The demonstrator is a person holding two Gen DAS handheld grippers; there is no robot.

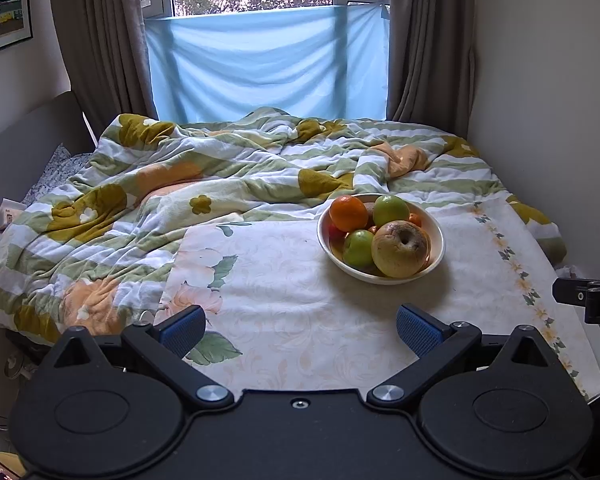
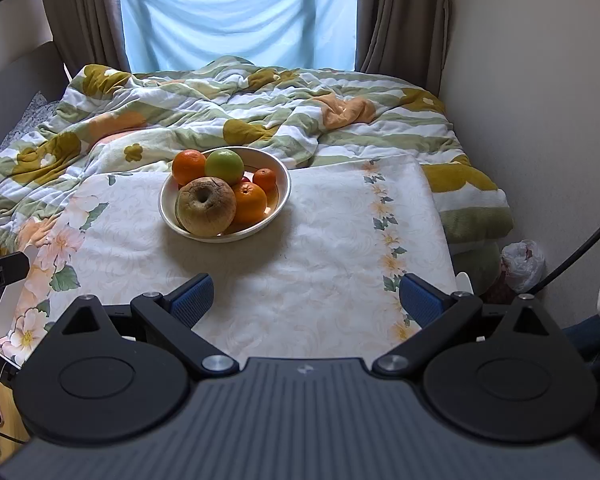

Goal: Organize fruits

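both tongs, left (image 1: 300, 330) and right (image 2: 306, 300), gape wide, empty, before the fruit bowl (image 2: 284, 192).

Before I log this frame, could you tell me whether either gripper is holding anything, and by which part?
Nothing is held. The left gripper and the right gripper are both open and empty, short of the bowl, where all the fruit sits.
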